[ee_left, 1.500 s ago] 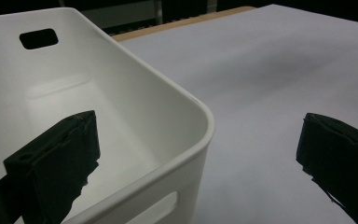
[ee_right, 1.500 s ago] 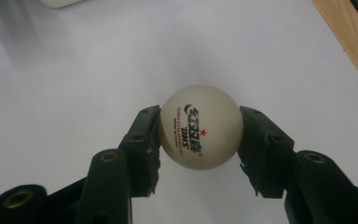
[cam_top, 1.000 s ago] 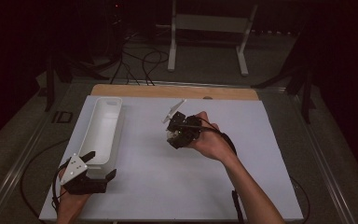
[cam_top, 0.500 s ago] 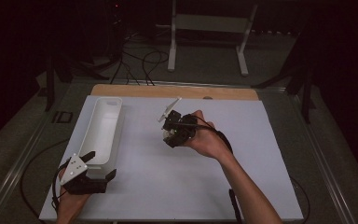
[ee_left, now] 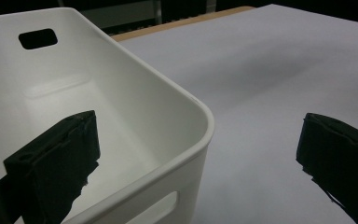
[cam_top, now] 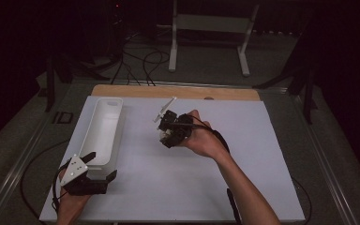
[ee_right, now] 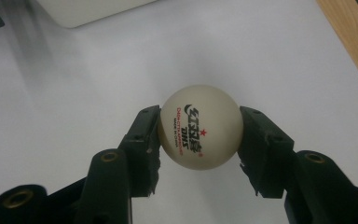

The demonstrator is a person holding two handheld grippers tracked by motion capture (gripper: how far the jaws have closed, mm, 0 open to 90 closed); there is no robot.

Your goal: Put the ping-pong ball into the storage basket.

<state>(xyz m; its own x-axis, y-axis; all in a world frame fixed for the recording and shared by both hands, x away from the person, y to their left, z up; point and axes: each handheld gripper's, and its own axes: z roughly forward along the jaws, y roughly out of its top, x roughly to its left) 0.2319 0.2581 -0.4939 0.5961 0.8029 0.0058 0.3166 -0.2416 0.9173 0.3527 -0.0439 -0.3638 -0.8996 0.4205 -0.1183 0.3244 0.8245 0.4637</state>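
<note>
Right gripper view, ball [ee_right: 199,127] clamped in right claw [ee_right: 199,140], open tabletop [ee_right: 74,93] around

Since a second ago, our right gripper [cam_top: 167,135], clamped on the white ball [ee_right: 199,127], has drifted slightly toward the left of the high view's frame, closer to the white bin [cam_top: 104,129]. We see no other change.

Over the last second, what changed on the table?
The right gripper, shut on the table tennis ball, drifted slightly left toward the white bin. The grip held. The left gripper stayed put, jaws open astride the bin's near corner; the bin has not moved.
</note>
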